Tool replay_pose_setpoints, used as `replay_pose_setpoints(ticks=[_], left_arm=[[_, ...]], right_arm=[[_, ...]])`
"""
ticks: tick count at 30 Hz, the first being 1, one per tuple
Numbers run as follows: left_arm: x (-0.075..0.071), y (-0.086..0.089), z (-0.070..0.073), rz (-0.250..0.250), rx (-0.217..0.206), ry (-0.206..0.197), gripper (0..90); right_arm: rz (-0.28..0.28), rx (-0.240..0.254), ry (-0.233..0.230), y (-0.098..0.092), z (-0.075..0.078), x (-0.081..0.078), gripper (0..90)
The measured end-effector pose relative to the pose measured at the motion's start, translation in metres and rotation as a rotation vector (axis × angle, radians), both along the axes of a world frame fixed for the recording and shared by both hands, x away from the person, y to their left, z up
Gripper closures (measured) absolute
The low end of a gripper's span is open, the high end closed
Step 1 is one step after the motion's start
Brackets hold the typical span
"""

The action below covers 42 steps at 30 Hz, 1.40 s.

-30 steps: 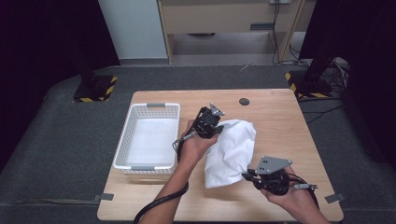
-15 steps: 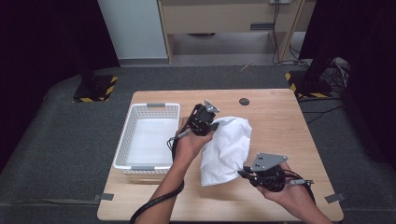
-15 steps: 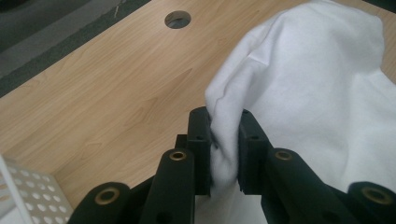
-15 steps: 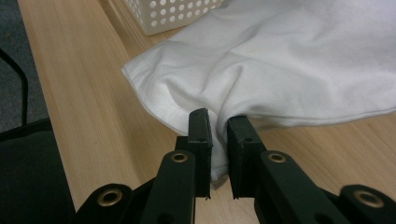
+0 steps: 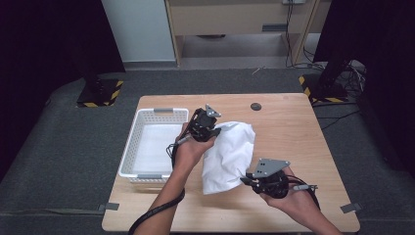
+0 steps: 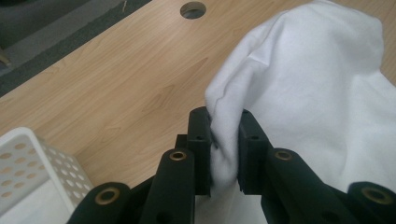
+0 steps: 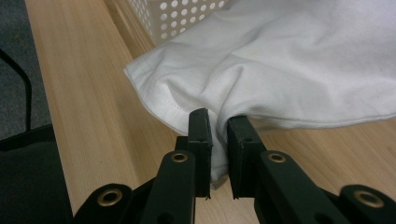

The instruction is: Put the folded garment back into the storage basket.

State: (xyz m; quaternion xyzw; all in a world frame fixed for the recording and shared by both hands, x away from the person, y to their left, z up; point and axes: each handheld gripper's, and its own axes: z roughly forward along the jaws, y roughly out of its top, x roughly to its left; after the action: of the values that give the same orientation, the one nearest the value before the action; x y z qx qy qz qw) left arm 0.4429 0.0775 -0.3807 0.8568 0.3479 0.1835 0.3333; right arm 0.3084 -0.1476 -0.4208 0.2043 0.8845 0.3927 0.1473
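White cloth (image 5: 229, 155) pinched by both grippers, just right of basket (image 5: 128, 149).

Gripper views show each pinch: left gripper (image 6: 225, 145) and right gripper (image 7: 217, 151) jaws clamped on cloth folds; high view shows table (image 5: 303, 142) w/ round hole (image 5: 255, 106). Vs 1 s ago, cloth sits nearer basket. L hand (image 5: 191, 149) at far edge, R hand (image 5: 288, 198) at near corner.

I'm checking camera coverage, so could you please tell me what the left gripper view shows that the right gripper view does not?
Left gripper view: the round dark hole in the light wooden table, and the left tongs pinching a fold of the white fabric cloth.

Right gripper view: the cloth's stitched hem, the table's edge with dark floor beside it, and the right tongs clamped on the hem.

Both: the cloth, the wooden tabletop and the white perforated plastic basket.
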Motion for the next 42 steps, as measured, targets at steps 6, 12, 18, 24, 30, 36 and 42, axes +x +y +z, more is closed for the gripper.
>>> replay_pose_setpoints(ticks=[6, 12, 18, 24, 30, 36, 42], left_arm=[[0.002, 0.008, 0.007, 0.007, -0.001, -0.007, 79.4], [0.004, 0.012, 0.011, 0.004, 0.003, -0.012, 79.3], [0.005, 0.014, 0.012, 0.001, 0.007, -0.010, 79.4], [0.006, 0.015, 0.012, -0.002, 0.006, -0.008, 79.3], [0.006, 0.016, 0.013, -0.002, 0.005, -0.009, 79.3], [0.006, 0.017, 0.014, 0.001, 0.003, -0.010, 79.3], [0.006, 0.017, 0.014, 0.000, 0.006, -0.010, 79.4]], right_arm=[[0.005, 0.001, -0.006, 0.003, 0.003, 0.002, 81.1], [0.012, 0.006, -0.020, 0.007, 0.011, 0.003, 81.2], [0.014, 0.004, -0.022, 0.010, 0.013, 0.004, 81.1], [0.012, 0.002, -0.017, 0.012, 0.012, 0.004, 81.1], [0.014, 0.002, -0.018, 0.014, 0.013, 0.005, 81.1], [0.017, 0.001, -0.016, 0.016, 0.014, 0.006, 81.1], [0.019, 0.003, -0.014, 0.018, 0.013, 0.007, 81.1]])
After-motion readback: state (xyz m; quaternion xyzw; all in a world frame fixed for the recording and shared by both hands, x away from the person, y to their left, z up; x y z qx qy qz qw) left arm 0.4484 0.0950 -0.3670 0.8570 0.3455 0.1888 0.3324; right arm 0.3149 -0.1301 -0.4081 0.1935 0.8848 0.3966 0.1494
